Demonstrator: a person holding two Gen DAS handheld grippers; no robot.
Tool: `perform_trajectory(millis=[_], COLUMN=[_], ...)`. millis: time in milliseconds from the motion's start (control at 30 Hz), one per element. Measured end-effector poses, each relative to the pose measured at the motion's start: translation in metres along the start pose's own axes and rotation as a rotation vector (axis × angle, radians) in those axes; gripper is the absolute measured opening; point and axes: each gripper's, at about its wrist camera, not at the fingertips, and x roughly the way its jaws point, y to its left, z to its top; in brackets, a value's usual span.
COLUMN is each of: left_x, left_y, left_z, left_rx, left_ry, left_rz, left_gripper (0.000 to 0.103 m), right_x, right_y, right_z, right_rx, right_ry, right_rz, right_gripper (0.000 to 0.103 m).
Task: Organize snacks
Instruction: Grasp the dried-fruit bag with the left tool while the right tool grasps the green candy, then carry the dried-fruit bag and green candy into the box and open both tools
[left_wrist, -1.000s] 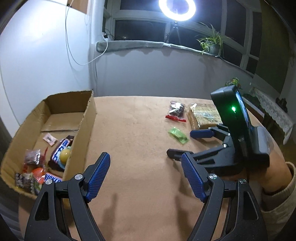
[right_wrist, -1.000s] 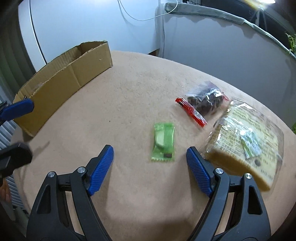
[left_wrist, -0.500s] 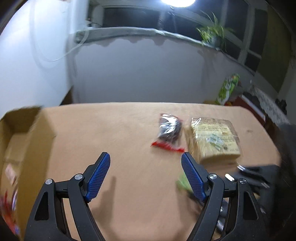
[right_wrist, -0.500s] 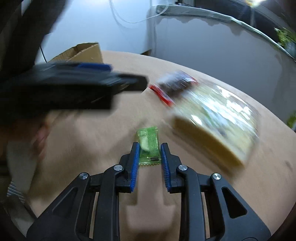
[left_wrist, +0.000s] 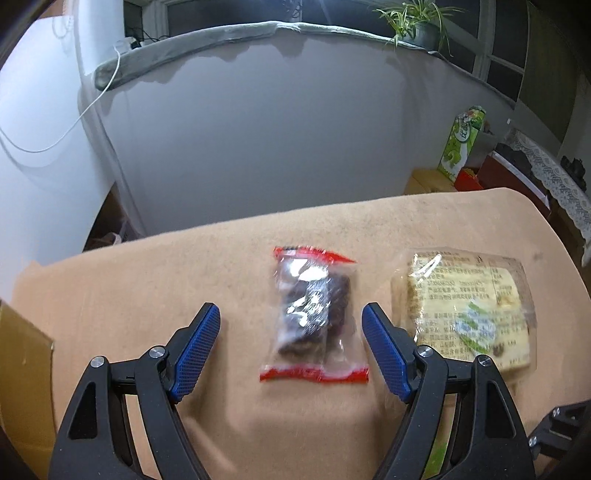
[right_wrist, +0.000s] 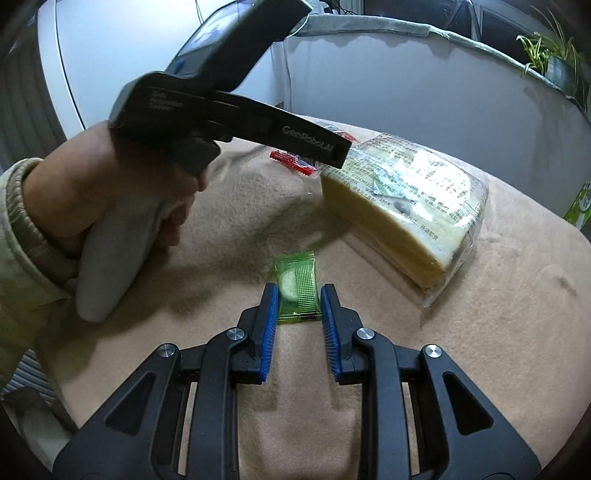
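Right wrist view is showing the right tool (right_wrist: 298, 295) pinching a small green packet (right_wrist: 297, 291) between its blue pads, the packet lying on the tan-covered bench (right_wrist: 480, 332) just beside the big bagged bread loaf (right_wrist: 406, 206). To do this well, I'd say the person should be lifting straight up, keeping the squeeze gentle so the crinkly wrapper isn't slipping out or crushing, then carrying it toward the cardboard box (left_wrist: 22, 369) at the bench's left edge. The left tool (left_wrist: 291, 336) is hanging with its jaws wide, straddling a clear packet with red sealed ends (left_wrist: 314, 314) and dark pieces inside; the pads are not touching it. That one looks glossy and slippery, so closing across its fuller middle seems wisest. The green packet is looking translucent, flat and light, with a pale round shape showing through.
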Motion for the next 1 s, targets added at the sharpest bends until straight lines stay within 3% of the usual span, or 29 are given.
perform_trajectory(millis=[67, 100, 200, 333, 467, 700, 1000], left_x=[0.006, 0.01, 0.006, -0.005, -0.041, -0.111, -0.182], left_y=[-0.003, -0.003, -0.003, 0.002, 0.007, 0.008, 0.013], left_z=[0.001, 0.001, -0.001, -0.011, -0.038, -0.096, -0.113], left_rx=[0.016, 0.02, 0.026, 0.006, -0.021, -0.053, -0.028], left_ry=[0.011, 0.021, 0.009, 0.0, -0.061, -0.164, -0.291], left_rz=[-0.011, -0.027, -0.04, -0.091, -0.113, -0.079, -0.02], left_gripper=[0.072, 0.058, 0.04, 0.038, 0.038, 0.038, 0.038], right_x=[0.0, 0.0, -0.001, -0.001, 0.0, -0.004, -0.045], right_y=[0.002, 0.001, -0.003, -0.007, -0.006, -0.008, 0.013], right_z=[-0.001, -0.001, -0.001, -0.001, -0.002, -0.002, -0.002], right_rx=[-0.002, -0.004, -0.004, -0.001, -0.004, 0.01, 0.068], right_ry=[0.0, 0.001, -0.001, -0.003, -0.005, -0.016, -0.124], right_rz=[-0.003, -0.006, -0.005, -0.001, -0.005, -0.017, -0.028], right_gripper=[0.024, 0.024, 0.024, 0.024, 0.024, 0.024, 0.024])
